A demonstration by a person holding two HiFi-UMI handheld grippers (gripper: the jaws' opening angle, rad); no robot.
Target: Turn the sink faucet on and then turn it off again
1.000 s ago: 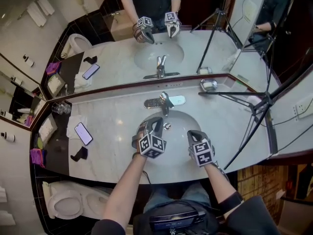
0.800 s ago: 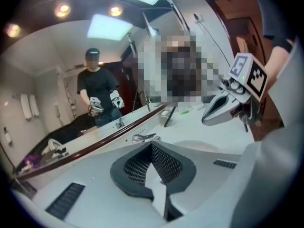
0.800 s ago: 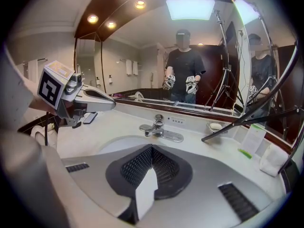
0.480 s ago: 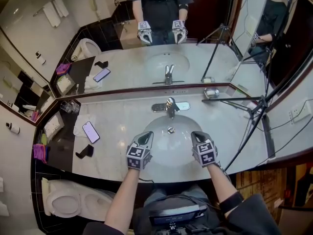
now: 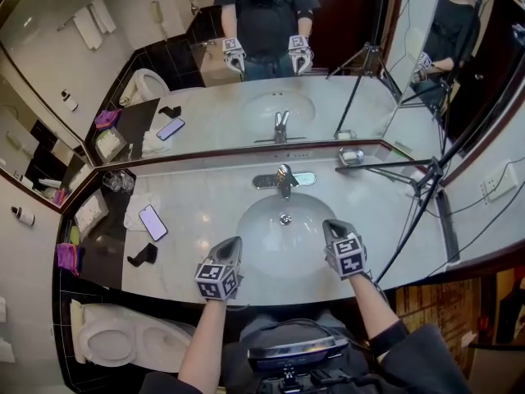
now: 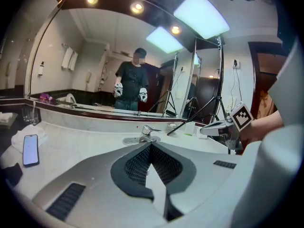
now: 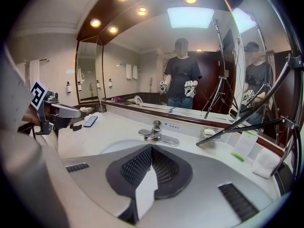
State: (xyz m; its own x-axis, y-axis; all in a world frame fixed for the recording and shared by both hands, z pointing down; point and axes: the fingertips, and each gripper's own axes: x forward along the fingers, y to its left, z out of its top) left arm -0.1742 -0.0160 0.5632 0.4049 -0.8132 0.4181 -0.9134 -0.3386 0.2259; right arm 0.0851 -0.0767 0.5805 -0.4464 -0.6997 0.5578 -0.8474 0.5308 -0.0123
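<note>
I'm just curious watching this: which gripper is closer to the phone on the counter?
Left. The left gripper is over the front left rim of the sink, just right of the phone; the right gripper is over the sink's other side, farther off.

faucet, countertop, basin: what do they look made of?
Faucet: metal, likely chrome-plated, going by its bright mirror-like shine.
Countertop: polished stone, probably marble or a look-alike. It is pale with faint grey veining and glossy light spots.
Basin: looks like glazed ceramic, smooth and uniformly white. Another glossy white material can't be ruled out.
</note>
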